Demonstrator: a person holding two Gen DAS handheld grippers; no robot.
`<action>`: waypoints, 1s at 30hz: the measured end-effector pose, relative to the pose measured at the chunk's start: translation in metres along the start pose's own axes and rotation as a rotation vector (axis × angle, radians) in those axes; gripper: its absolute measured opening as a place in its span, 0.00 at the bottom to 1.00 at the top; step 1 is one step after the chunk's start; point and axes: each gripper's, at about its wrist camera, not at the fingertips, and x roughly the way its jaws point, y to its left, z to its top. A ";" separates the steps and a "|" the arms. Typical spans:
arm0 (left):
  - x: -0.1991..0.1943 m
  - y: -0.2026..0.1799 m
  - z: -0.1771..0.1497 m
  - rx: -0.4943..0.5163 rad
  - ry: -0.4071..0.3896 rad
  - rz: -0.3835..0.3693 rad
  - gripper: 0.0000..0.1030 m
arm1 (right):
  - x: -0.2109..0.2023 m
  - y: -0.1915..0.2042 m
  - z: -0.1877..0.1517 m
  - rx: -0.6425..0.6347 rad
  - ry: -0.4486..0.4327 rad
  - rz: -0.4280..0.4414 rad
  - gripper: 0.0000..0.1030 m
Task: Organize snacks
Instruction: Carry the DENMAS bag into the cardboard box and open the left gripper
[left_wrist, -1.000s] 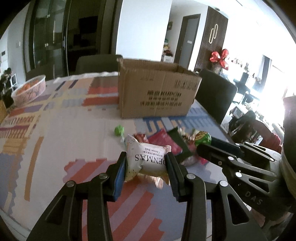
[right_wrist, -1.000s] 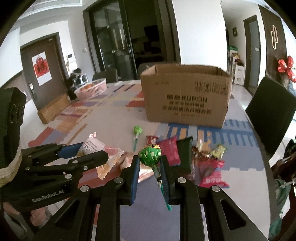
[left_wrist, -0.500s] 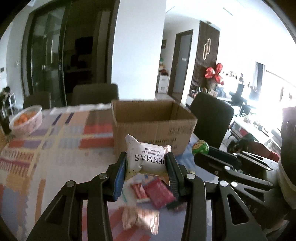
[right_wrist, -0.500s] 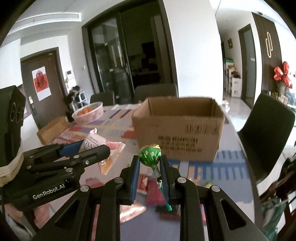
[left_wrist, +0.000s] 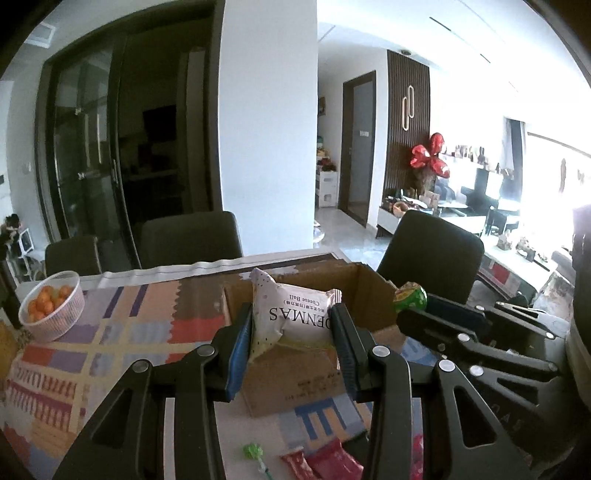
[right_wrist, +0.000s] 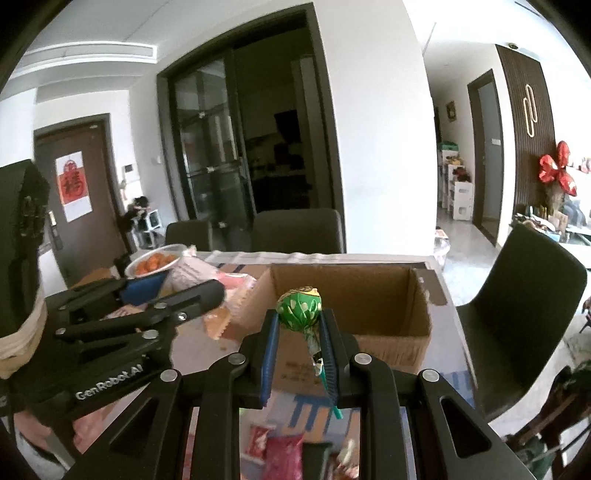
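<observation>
Aloft near the cardboard box (right_wrist: 347, 295), the left tool (left_wrist: 291, 332) pinches a soft, probably light snack packet (left_wrist: 295, 317) sidewise; the right tool (right_wrist: 299, 328) clamps a lollipop (right_wrist: 299, 306) below its wrapped head.

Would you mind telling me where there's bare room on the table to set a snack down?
The striped cloth between the orange basket and the box is bare. What shows of the box's inside looks empty. It is crowded in front of the box, where packets and a small lollipop lie.
</observation>
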 end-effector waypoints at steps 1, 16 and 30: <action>0.008 0.002 0.006 -0.001 0.015 -0.010 0.40 | 0.005 -0.003 0.007 0.007 0.003 0.000 0.23; 0.105 0.019 0.038 -0.034 0.253 -0.005 0.41 | 0.091 -0.045 0.053 0.068 0.180 -0.030 0.23; 0.097 0.025 0.021 -0.044 0.267 0.050 0.67 | 0.118 -0.061 0.030 0.120 0.283 -0.064 0.44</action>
